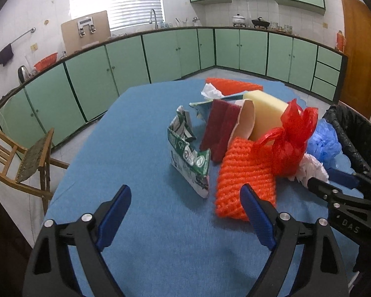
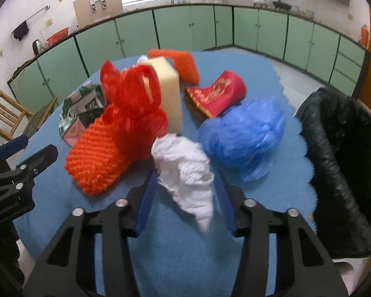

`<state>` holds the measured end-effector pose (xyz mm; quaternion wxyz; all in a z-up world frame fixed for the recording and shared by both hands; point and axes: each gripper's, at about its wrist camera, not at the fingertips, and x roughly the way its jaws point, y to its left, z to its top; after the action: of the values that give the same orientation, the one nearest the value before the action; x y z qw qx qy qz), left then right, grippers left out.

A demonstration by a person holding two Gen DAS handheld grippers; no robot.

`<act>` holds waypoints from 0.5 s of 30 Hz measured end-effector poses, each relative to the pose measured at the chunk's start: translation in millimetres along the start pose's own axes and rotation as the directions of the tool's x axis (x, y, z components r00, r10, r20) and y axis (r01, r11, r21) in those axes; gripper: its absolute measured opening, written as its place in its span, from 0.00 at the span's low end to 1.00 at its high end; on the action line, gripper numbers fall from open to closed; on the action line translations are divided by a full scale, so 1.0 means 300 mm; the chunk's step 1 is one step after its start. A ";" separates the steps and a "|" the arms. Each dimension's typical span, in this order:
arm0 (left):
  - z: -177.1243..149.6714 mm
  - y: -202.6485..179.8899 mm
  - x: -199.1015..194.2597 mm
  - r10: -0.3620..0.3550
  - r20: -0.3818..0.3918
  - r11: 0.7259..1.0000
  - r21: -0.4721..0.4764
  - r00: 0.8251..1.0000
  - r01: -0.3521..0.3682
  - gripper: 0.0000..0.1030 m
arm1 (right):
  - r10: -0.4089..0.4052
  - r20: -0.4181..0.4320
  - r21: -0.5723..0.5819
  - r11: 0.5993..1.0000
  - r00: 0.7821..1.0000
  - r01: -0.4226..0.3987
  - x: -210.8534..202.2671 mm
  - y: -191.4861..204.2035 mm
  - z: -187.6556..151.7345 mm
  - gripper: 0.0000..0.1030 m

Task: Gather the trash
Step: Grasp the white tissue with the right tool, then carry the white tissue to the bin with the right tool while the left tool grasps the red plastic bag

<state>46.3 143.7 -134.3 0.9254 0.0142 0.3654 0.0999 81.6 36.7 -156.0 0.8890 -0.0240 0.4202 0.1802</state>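
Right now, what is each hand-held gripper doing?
Left hand-held gripper: open, empty.
Right hand-held gripper: around the white crumpled bag; grip cannot be told.

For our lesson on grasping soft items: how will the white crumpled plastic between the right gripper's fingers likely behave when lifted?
The white plastic looks thin and crumpled, so probably floppy and very light. Its tail would likely dangle below the right gripper. It may compress a lot and slip between the fingers.

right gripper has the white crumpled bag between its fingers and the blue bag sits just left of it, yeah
Not quite: in the right wrist view the blue bag sits to the right of the white bag, toward the black bin. The rest holds: the white bag is between the right gripper's fingers.
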 end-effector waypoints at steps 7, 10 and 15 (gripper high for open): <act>0.007 -0.001 -0.006 0.003 0.004 1.000 -0.002 1.000 -0.003 0.85 | 0.062 -0.006 -0.030 0.998 0.998 -0.062 -0.011 0.013 -0.016 0.08; 0.010 -0.006 -0.010 -0.001 0.007 1.000 0.004 1.000 0.001 0.85 | 0.065 0.019 -0.028 0.998 0.998 -0.064 -0.044 0.005 -0.010 0.08; 0.017 -0.027 -0.027 -0.017 0.020 1.000 0.017 1.000 0.017 0.85 | 0.061 0.072 -0.008 0.998 0.996 -0.061 -0.123 -0.029 0.005 0.08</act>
<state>45.4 134.4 -125.9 0.9298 0.0199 0.3568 0.0887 64.1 17.7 -128.0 0.8976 -0.0073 0.3879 0.2093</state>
